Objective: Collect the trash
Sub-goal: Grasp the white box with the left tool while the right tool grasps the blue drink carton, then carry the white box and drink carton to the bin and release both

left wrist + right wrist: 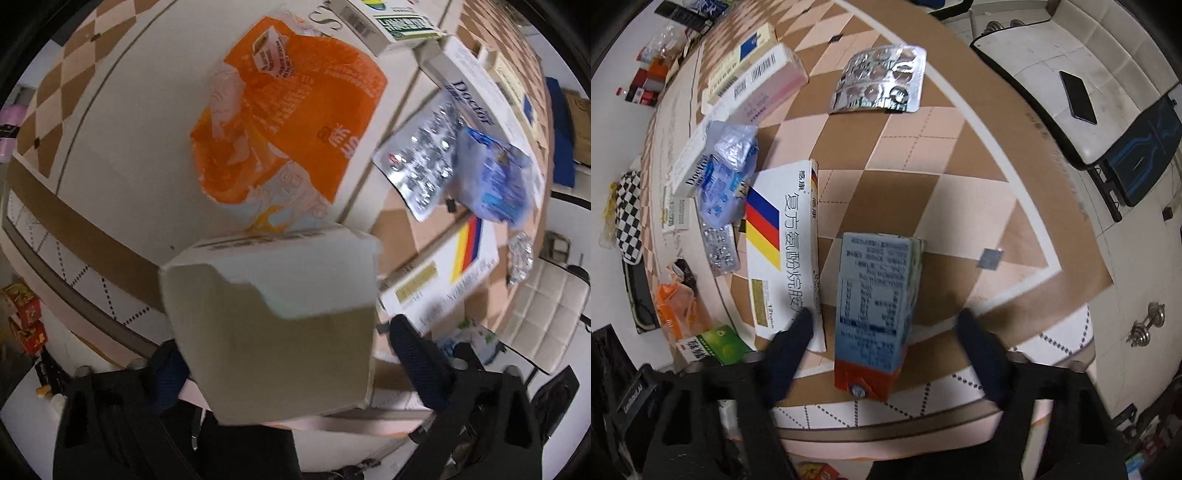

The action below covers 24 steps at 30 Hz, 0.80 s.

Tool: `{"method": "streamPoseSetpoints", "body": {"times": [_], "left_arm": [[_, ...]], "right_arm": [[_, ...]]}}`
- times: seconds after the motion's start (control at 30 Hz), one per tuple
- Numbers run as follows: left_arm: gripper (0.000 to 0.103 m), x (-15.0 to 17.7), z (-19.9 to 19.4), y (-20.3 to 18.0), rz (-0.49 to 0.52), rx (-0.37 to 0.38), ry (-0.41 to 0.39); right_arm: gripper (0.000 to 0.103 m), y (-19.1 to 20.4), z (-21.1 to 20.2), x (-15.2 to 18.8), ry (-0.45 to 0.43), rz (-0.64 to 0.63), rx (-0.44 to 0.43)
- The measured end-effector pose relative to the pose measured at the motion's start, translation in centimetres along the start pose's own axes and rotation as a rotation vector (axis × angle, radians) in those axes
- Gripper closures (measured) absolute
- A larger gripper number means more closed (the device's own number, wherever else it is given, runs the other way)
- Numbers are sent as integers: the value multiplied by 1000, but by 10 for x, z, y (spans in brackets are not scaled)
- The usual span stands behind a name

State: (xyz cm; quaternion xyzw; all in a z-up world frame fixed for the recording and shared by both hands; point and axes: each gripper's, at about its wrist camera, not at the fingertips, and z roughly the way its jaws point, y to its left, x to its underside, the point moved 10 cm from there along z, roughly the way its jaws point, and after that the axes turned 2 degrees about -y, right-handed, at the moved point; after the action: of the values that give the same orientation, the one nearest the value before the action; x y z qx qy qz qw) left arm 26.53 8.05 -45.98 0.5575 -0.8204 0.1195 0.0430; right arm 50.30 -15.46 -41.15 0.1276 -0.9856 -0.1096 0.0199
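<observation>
My left gripper (280, 343) is shut on a white cardboard box (269, 317) with a torn flap and holds it above the table. Beyond it lies a crumpled orange wrapper (288, 122), also visible in the right wrist view (674, 306). My right gripper (886, 325) is open, its fingers on either side of a blue and red drink carton (875, 310) that lies on the checkered tablecloth (923, 155); neither finger visibly touches it.
Scattered trash: silver blister packs (882, 79) (417, 162), a white medicine box with coloured stripes (783, 251), a blue plastic wrapper (726, 177), a "Doctor" box (476, 96), a green carton (716, 345). A white chair with a phone (1078, 98) stands beside the table.
</observation>
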Motion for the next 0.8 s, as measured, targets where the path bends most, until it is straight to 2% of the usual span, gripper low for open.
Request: {"method": "streamPoseSetpoints", "body": {"times": [0.03, 0.1, 0.33, 0.5, 0.67, 0.8], "left_arm": [[27, -3, 2, 0, 1, -3, -5], [28, -2, -3, -1, 12, -8, -20], [30, 13, -32, -6, 154, -68, -97], [30, 36, -69, -8, 310, -129, -205], [30, 63, -108, 9, 447, -146, -310], [30, 78, -109, 37, 535, -128, -379]], "right_arm": [[50, 0, 3, -1, 7, -4, 8], [61, 1, 7, -1, 11, -12, 13], [66, 5, -6, 1, -32, -52, 13], [67, 8, -30, 10, -86, -87, -11], [70, 14, -62, 44, -159, -110, -48], [70, 23, -83, 98, -206, -130, -78]]}}
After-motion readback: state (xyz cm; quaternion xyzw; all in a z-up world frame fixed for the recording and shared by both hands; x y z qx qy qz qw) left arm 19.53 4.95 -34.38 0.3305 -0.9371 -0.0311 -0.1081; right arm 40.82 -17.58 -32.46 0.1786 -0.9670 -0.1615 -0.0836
